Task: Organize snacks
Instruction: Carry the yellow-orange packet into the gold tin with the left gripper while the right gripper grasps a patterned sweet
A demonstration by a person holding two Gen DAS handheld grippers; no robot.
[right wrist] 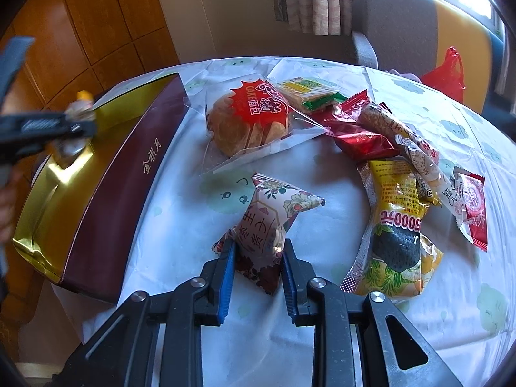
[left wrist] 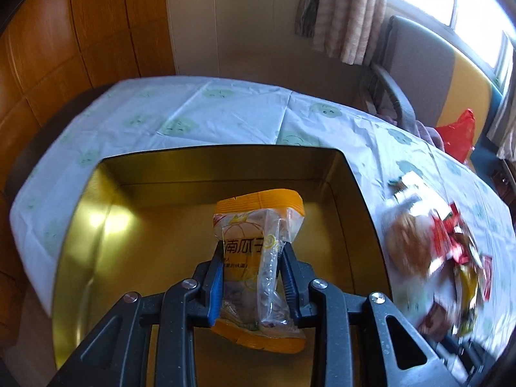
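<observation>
Tablecloth [right wrist: 290, 322] fills our view, with the gold-lined box [left wrist: 225, 174] at nine o'clock and loose snacks [right wrist: 396, 225] at three. Our left gripper [left wrist: 251, 258] clamps a yellow seed packet [left wrist: 254, 225] above the box; our right gripper [right wrist: 258, 254] brackets a floral packet [right wrist: 267, 222] lying on the cloth, jaws touching its sides.

"南瓜子" on the orange packet [left wrist: 258, 222], "CAKE" on the bun bag [right wrist: 250, 119], "5000" on the yellow packet [right wrist: 398, 225], "金秋月" on the box [right wrist: 129, 174]
</observation>
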